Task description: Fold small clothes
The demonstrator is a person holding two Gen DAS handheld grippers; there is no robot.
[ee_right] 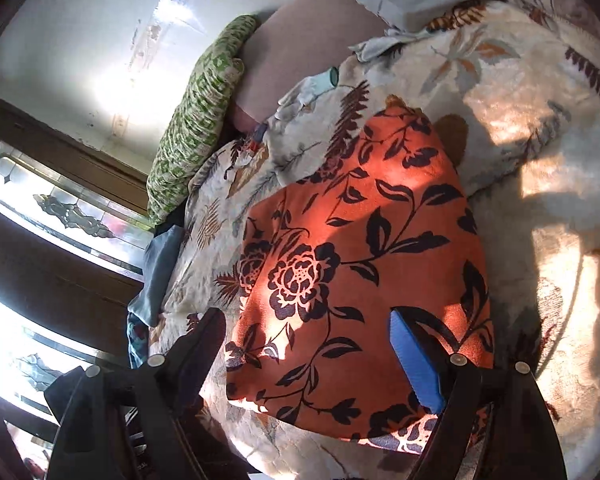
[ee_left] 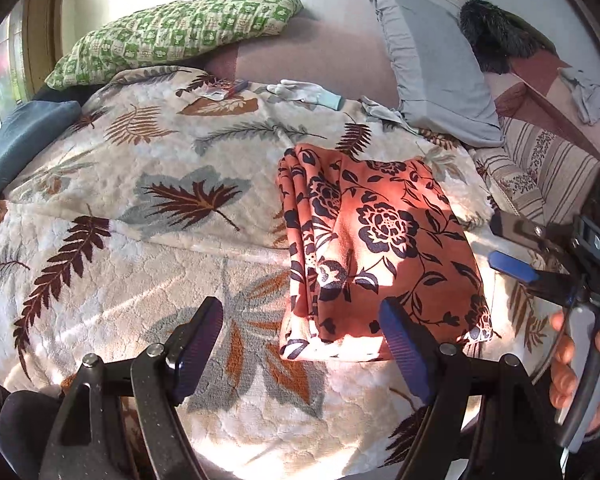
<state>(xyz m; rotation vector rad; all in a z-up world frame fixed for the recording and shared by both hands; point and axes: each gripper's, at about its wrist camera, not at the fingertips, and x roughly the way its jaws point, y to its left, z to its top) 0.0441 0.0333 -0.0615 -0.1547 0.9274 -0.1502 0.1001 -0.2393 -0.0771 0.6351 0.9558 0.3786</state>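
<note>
Only left view shows right gripper [ee_left: 516, 252].

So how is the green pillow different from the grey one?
The green pillow has a checked green-and-white pattern, while the grey pillow is plain with a frilled edge. The green pillow lies flat at the bed's far left; the grey pillow leans up at the far right. Both sit behind the folded orange floral cloth.

- Bed, covered by leaf-print blanket [ee_left: 140, 184].
- Folded orange floral garment [ee_left: 380, 248] lying on blanket.
- Beyond garment: white glove [ee_left: 300, 90], green pillow [ee_left: 176, 32], grey pillow [ee_left: 432, 64].
</note>
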